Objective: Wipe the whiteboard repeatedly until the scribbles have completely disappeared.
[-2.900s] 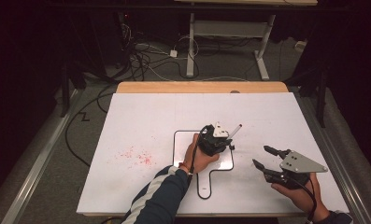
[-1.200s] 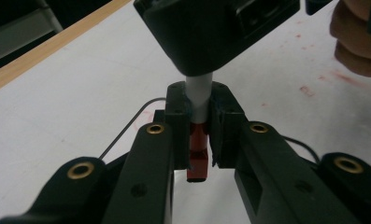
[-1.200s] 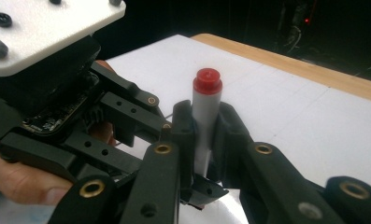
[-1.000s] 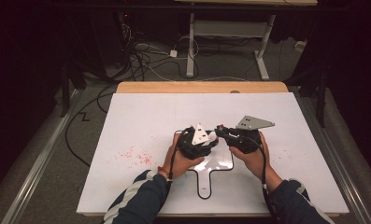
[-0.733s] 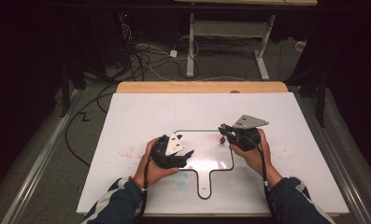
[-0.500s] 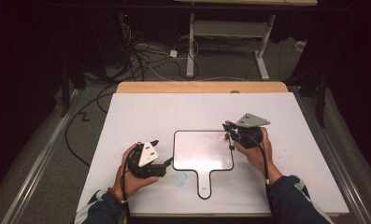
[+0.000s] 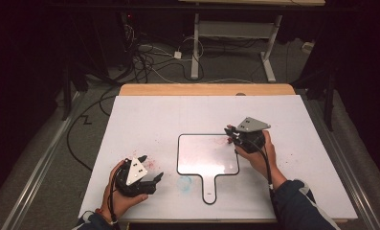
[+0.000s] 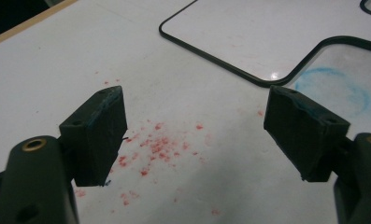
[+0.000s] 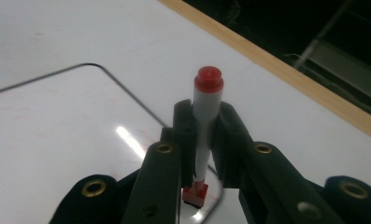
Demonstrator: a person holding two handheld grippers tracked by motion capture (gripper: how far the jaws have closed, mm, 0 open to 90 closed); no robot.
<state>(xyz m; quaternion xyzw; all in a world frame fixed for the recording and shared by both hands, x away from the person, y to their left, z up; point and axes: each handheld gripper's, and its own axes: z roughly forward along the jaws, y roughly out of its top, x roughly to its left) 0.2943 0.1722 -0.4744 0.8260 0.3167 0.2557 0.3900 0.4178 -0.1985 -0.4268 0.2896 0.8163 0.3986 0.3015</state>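
Note:
A small paddle-shaped whiteboard (image 7: 206, 154) with a black rim lies at the middle of the white table (image 7: 178, 112). My right gripper (image 7: 230, 132) sits at the board's far right corner, shut on a white marker with a red cap (image 9: 208, 81) that stands up between the jaws over the board (image 9: 57, 121). My left gripper (image 7: 155, 183) rests low at the table's near left, away from the board. Its jaws have just been opening and stand wide apart (image 8: 195, 112) with nothing between them, over bare tabletop near the board's edge (image 8: 248, 32).
Red ink specks (image 8: 160, 149) dot the table under the left gripper. A blue smudge (image 7: 185, 182) lies beside the board's handle (image 7: 209, 191). A wooden strip (image 7: 206, 89) runs along the far edge. Cables (image 7: 154, 57) and a desk frame (image 7: 230, 33) stand on the floor beyond.
My left gripper has left the board and moved to the table's near left, its jaws now apart. The right gripper stays at the board's corner with the marker.

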